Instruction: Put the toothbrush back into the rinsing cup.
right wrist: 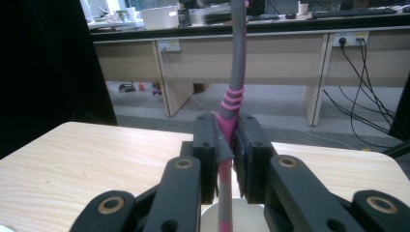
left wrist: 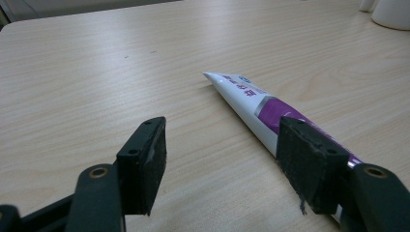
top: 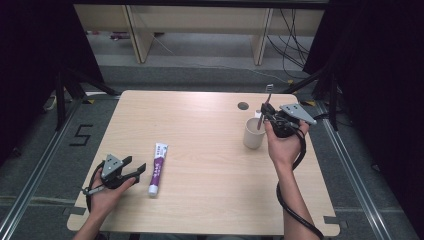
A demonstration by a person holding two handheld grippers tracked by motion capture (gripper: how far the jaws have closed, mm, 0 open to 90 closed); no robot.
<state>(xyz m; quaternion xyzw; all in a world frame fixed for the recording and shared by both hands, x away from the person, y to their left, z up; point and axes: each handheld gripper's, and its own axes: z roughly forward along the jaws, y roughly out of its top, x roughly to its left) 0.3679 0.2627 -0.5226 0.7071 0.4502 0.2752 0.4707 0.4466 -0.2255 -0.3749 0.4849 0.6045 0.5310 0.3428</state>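
Over on the pale wooden surface (top: 210, 150), the purple-and-white toothpaste tube (top: 157, 168) lies flat toward the near left, its cap end pointing at the person. Just to its left sits the left claw (top: 131, 168), low over the surface, jaws apart with the tube at its right jaw. Well apart, toward the far right, stands the white cylindrical cup (top: 253, 133). Right above it, the right claw (top: 265, 111) is clamped on the grey-and-pink toothbrush (top: 266, 100), held upright, lower end inside the cup.
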